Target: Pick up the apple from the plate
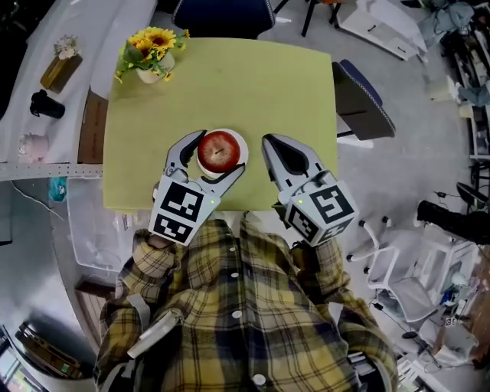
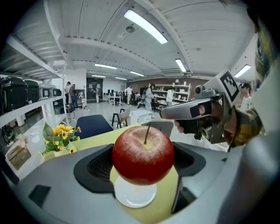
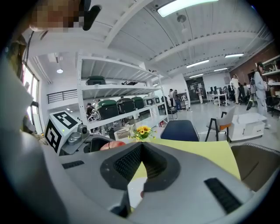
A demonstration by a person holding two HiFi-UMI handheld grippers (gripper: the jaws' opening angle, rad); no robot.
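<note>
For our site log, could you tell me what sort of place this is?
Probably an open-plan lab or workshop: metal shelving holding machines, ceiling strip lights, and a chair beside the yellow table.

plate [image 1: 242,142]: in the head view we see only a thin white rim; the apple [image 1: 219,150] covers the rest, and it covers the middle in the left gripper view too.
left gripper [image 2: 142,162]: the apple between its jaws covers the pads' inner faces.
apple, right gripper view: one red sliver shows (the rest sits behind grey gripper plastic).
right gripper [image 3: 141,145]: below its closed jaws is a white patch with a red speck we cannot name.
table [image 1: 230,84]: the grippers and checked shirt [image 1: 245,306] hide much of its near edge.
chair [image 1: 222,15]: cut by the top edge.
people [image 2: 148,94]: too small to tell.
</note>
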